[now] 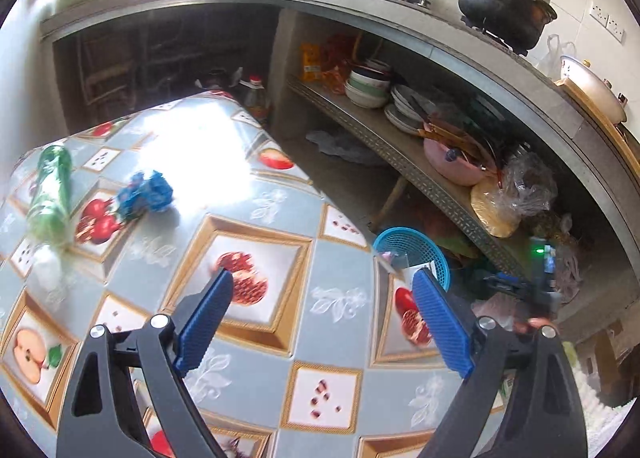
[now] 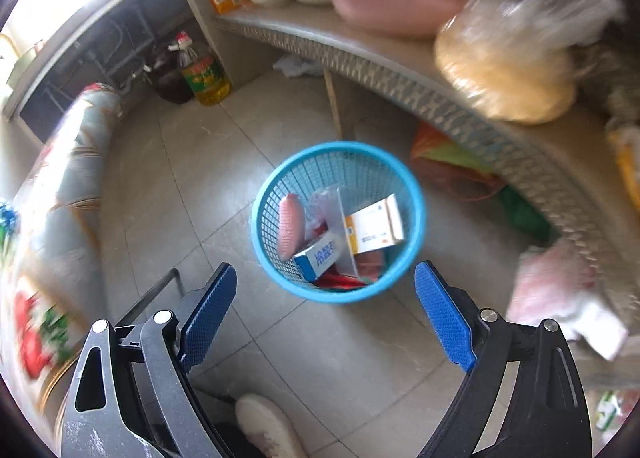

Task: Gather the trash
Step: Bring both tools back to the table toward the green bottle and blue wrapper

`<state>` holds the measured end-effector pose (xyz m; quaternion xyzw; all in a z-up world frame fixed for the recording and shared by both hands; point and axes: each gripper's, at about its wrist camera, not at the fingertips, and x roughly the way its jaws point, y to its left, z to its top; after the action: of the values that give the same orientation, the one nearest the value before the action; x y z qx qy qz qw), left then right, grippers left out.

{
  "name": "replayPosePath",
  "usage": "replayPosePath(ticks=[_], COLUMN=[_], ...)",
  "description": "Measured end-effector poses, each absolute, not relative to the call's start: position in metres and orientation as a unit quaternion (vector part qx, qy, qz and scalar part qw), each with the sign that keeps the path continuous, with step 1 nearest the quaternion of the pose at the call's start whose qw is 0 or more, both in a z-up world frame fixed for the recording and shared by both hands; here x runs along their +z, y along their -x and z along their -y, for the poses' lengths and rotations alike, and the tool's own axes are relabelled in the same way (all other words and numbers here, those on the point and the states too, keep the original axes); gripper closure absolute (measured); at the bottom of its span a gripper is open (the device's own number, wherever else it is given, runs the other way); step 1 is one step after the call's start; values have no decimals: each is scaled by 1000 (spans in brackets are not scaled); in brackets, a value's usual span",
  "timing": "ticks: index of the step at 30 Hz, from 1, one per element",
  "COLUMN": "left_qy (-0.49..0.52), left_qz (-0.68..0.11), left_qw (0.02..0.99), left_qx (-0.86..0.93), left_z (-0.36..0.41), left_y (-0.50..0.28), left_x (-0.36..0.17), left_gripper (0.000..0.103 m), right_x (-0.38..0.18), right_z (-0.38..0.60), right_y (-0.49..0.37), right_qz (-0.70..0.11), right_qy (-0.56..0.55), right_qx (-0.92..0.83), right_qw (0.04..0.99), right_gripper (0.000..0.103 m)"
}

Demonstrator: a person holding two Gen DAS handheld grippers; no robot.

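Note:
A crumpled blue wrapper (image 1: 145,193) and a green plastic bottle (image 1: 50,197) lie on the fruit-patterned table (image 1: 304,242) at its far left. My left gripper (image 1: 322,290) is open and empty above the table's near middle. A blue mesh waste basket (image 2: 416,213) stands on the tiled floor; it also shows past the table edge in the left wrist view (image 1: 416,248). It holds small cartons (image 2: 374,230), a pink packet (image 2: 289,227) and clear plastic. My right gripper (image 2: 325,284) is open and empty above the floor, just in front of the basket.
A concrete counter with a low shelf (image 1: 384,137) holds bowls, plates and bags. An oil bottle (image 2: 204,75) stands on the floor beyond the table. A pink cloth (image 2: 560,294) lies at right. A white shoe (image 2: 268,426) is near the bottom edge.

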<state>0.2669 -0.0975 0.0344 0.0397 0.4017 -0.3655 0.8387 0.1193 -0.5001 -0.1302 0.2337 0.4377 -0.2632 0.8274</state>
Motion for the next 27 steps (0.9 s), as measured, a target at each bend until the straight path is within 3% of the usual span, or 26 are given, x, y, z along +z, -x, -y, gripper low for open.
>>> replayPosePath(ticks=[13,27], left_qy=[4,46], left_qz=[-387,-396], left_qw=[865,883], left_qx=[-319,-248], left_z=[16,-58], left_y=[-239,-233], left_x=[37,20], left_gripper=[13,11], right_x=[5,12], right_z=[408,270], right_y=[-91,-154], right_qz=[-370,-418], right_qy=[-158,-9], right_qx=[-214,-132], right_qw=[890,899], right_gripper=[8,8])
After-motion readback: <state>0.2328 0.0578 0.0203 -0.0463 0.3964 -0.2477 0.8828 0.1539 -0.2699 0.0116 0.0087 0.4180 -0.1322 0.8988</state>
